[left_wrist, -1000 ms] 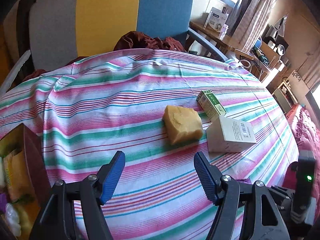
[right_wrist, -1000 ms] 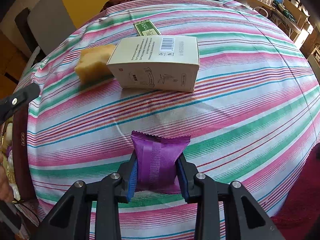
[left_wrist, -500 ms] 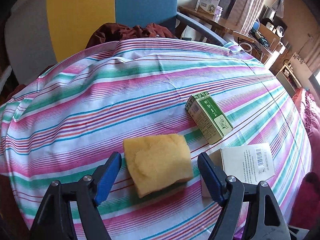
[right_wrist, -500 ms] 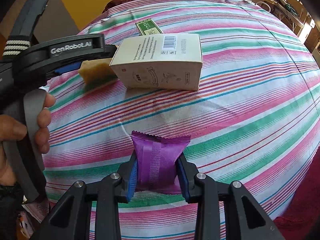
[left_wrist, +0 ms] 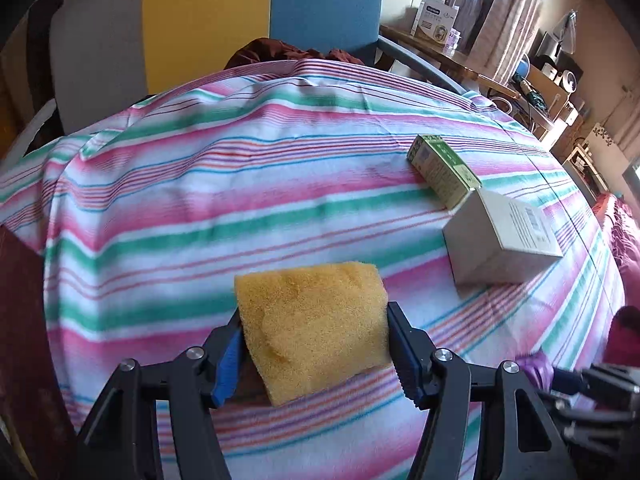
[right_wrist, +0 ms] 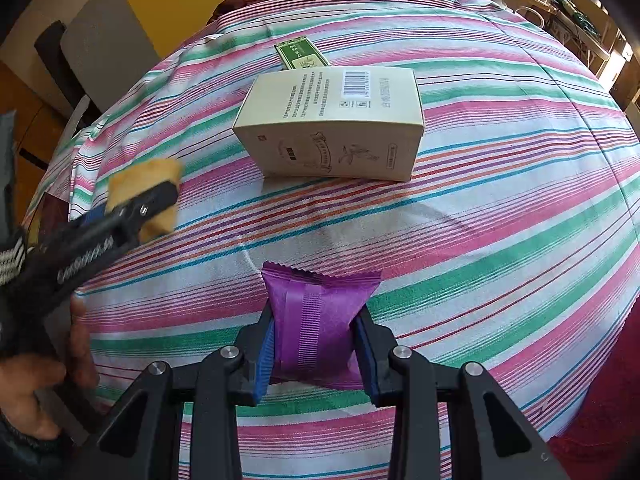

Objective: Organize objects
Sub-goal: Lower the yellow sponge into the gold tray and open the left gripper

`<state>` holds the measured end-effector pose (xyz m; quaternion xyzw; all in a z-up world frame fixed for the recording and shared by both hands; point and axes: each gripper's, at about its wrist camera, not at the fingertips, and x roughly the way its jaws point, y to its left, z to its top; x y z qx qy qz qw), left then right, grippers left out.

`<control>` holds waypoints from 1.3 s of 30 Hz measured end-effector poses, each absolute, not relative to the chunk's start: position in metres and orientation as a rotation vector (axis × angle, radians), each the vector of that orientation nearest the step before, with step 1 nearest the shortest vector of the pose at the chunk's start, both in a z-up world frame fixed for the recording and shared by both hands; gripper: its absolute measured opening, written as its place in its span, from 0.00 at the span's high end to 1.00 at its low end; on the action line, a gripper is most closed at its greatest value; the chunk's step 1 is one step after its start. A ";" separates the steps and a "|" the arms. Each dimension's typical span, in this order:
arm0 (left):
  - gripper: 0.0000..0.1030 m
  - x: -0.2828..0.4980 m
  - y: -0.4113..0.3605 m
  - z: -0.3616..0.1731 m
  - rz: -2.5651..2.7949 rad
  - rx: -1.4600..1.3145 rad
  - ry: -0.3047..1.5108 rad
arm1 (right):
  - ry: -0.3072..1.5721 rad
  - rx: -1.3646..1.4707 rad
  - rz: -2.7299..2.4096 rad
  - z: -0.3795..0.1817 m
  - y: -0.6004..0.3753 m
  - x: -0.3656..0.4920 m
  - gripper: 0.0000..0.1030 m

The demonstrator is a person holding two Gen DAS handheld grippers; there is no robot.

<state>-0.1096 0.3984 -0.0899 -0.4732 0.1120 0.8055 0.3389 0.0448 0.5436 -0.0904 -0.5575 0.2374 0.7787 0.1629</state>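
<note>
- Two items look picked up and two look left: the yellow sponge (left_wrist: 316, 328) sits in the left gripper (left_wrist: 316, 354), and the purple packet (right_wrist: 320, 320) sits in the right gripper (right_wrist: 316, 352).
- On the striped worktop (right_wrist: 500, 220) the cream box (right_wrist: 336, 124) lies on its side, with the small green box (right_wrist: 302, 54) just behind it, touching or nearly so (I cannot tell which).
- Left gripper: jaws set about halfway apart, pressed against both sides of the sponge, which appears lifted off the cloth; in the right wrist view it hangs blurred above the worktop's left part.
- Right gripper: jaws narrow, pinching the packet at its middle, its crimped top edge pointing forward.
- A dark red box edge (left_wrist: 20, 320) shows at the left; it may be the place for the items, but that is a guess.
- My judgement: roughly midway, since neither held item is put away and both boxes lie untouched.
</note>
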 end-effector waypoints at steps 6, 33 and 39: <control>0.38 -0.060 0.350 -0.090 2.133 -1.161 0.282 | 0.614 -1.607 2.217 -0.093 0.538 0.040 0.65; 0.41 -0.024 0.329 -0.095 2.168 -1.022 0.284 | 0.467 -1.618 2.211 -0.093 0.531 0.035 0.65; 0.41 -0.001 0.317 -0.070 2.156 -0.947 0.285 | 0.462 -1.615 2.214 -0.092 0.534 0.035 0.66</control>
